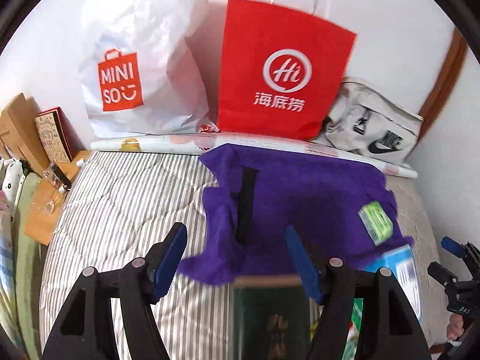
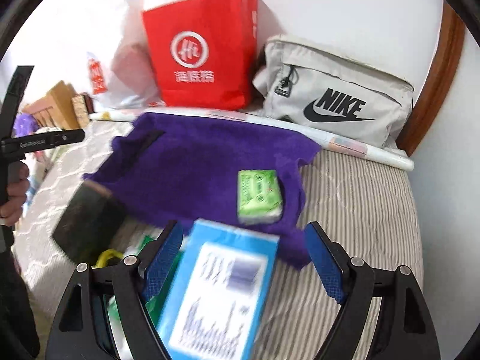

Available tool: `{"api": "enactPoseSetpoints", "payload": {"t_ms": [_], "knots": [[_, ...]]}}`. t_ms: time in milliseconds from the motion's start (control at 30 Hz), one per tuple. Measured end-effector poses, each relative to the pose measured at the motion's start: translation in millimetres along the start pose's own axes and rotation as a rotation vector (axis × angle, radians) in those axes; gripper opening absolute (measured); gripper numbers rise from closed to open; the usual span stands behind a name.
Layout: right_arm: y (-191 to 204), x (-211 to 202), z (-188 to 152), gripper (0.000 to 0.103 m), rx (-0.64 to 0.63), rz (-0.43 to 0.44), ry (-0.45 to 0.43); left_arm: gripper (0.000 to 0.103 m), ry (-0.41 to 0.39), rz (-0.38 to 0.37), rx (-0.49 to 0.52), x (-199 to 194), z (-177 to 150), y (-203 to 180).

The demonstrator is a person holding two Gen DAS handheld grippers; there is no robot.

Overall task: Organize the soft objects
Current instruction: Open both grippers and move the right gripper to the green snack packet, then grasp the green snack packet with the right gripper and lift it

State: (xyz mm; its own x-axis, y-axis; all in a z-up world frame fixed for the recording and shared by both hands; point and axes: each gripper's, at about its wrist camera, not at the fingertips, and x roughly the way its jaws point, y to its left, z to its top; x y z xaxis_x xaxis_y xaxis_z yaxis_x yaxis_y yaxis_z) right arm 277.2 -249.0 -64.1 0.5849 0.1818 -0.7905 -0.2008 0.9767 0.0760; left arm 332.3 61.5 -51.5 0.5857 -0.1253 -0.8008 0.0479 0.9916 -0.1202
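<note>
A purple towel [image 1: 300, 207] lies crumpled on the striped bed; it also shows in the right wrist view [image 2: 204, 165]. A green tissue pack [image 1: 376, 219] [image 2: 259, 196] rests on its right part, and a black strap [image 1: 246, 207] lies across its left part. My left gripper [image 1: 235, 261] is open over the towel's near edge, above a dark green book [image 1: 271, 315]. My right gripper [image 2: 243, 267] is open, with a blue box [image 2: 222, 291] lying between its jaws on the bed. The dark book [image 2: 87, 222] shows left of it.
A white Miniso bag [image 1: 135, 60], a red paper bag [image 1: 279, 69] [image 2: 204, 51] and a grey Nike pouch [image 1: 375, 132] [image 2: 336, 93] stand along the wall behind a paper roll [image 1: 210, 145]. Cardboard boxes [image 1: 27, 138] sit at the left bedside.
</note>
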Motion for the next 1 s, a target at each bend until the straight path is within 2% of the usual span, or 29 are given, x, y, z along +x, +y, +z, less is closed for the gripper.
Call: {"api": "enactPoseSetpoints", "payload": {"t_ms": [67, 133, 333, 633, 800, 967, 1000], "knots": [[5, -8, -10, 0.083, 0.022, 0.043, 0.000, 0.067, -0.005, -0.035, -0.001, -12, -12, 3], [12, -13, -21, 0.082, 0.047, 0.076, -0.005, 0.067, 0.024, -0.070, -0.007, -20, -24, 7], [47, -22, -54, 0.081, 0.052, 0.114, -0.028, 0.067, 0.036, -0.079, -0.025, -42, -68, 19], [82, -11, -65, 0.056, 0.007, 0.078, 0.014, 0.067, 0.043, -0.117, -0.048, -54, -113, 33], [97, 7, -66, 0.054, -0.015, 0.063, 0.061, 0.067, 0.029, -0.103, -0.012, -49, -121, 32], [107, 29, -64, 0.052, -0.016, 0.036, 0.108, 0.067, 0.030, -0.132, 0.014, -39, -121, 33], [108, 33, -64, 0.049, -0.016, 0.031, 0.120, 0.067, 0.037, -0.139, 0.023, -36, -122, 32]]}}
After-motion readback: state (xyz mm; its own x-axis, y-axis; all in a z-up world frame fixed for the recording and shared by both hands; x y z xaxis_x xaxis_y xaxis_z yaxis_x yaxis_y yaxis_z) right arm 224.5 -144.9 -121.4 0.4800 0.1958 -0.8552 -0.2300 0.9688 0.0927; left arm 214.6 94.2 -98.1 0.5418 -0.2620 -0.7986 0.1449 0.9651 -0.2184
